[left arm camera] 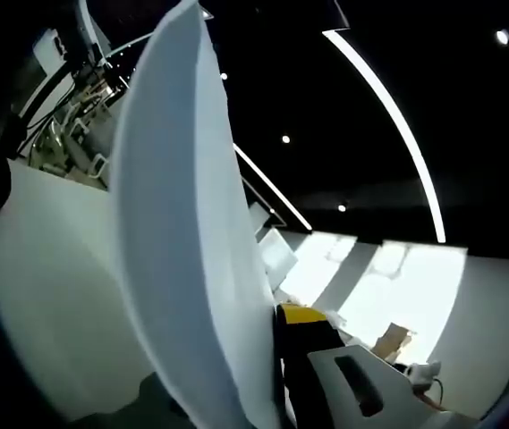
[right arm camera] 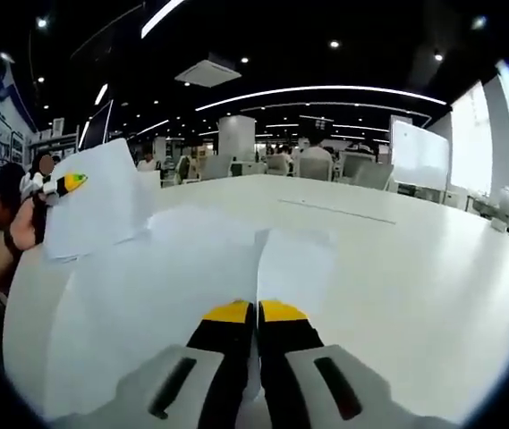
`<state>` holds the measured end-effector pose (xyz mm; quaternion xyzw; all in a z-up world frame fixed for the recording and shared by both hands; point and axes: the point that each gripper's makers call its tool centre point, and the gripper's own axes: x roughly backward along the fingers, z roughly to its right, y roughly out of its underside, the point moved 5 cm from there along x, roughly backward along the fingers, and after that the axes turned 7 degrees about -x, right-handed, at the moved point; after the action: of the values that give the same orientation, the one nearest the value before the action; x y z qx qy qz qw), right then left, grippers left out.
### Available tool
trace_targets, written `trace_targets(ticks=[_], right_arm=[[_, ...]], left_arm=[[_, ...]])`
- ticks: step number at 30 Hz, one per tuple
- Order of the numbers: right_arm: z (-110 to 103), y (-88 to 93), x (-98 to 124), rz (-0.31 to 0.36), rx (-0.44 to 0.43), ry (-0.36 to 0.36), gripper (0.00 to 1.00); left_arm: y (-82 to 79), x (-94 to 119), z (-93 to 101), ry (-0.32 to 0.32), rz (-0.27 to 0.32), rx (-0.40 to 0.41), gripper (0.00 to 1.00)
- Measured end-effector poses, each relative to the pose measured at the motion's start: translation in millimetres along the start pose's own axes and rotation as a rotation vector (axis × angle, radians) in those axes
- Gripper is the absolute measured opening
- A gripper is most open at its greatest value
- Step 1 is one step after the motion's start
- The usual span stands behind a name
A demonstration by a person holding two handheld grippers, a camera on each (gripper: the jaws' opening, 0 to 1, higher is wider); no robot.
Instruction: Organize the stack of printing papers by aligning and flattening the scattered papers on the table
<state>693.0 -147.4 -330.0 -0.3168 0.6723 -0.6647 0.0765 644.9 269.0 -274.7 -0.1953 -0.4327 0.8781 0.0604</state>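
In the left gripper view a thick sheaf of white papers (left arm camera: 182, 250) rises from the bottom and bows to the top. My left gripper (left arm camera: 276, 326) is shut on it; one yellow-tipped finger (left arm camera: 303, 315) shows on the right, the other is hidden behind the sheets. In the right gripper view that left gripper (right arm camera: 62, 184) holds the raised papers (right arm camera: 102, 210) at the far left, over the white table (right arm camera: 397, 259). My right gripper (right arm camera: 256, 311) has its yellow tips nearly together on a thin white sheet (right arm camera: 257, 268) seen edge-on. More white sheets (right arm camera: 173, 277) spread out in front of it.
A person's hand (right arm camera: 23, 223) grips the left tool at the table's left edge. The long white table runs far ahead and right. Chairs and desks (right arm camera: 326, 165) stand beyond its far end. A whiteboard (right arm camera: 419, 154) stands at the right.
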Motion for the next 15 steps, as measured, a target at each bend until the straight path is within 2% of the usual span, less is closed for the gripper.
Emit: trace_targets(ticks=[15], right_arm=[[1.2, -1.5, 2.0, 0.013, -0.017, -0.005, 0.0]], left_arm=[[0.8, -0.3, -0.2, -0.002, 0.001, -0.003, 0.07]])
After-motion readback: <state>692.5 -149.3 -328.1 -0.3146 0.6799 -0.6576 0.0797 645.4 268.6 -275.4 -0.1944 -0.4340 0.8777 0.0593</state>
